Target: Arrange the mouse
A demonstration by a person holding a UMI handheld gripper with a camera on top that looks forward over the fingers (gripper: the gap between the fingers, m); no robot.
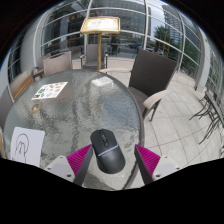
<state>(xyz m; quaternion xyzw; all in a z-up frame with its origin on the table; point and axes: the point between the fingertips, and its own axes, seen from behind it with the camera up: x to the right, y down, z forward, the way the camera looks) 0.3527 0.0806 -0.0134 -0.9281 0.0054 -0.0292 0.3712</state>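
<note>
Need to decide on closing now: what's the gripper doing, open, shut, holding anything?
Gripper: jaws open, holding nothing. The mouse sits on the glass table between them, with a gap at either side.

The mouse (106, 150) looks like matt black plastic with a smooth shell. The round worktop (80, 105) is glossy glass, mirroring the building. A white paper sheet (26, 145) lies flat and dull. The chair (150, 75) has a dark matt back.
</note>
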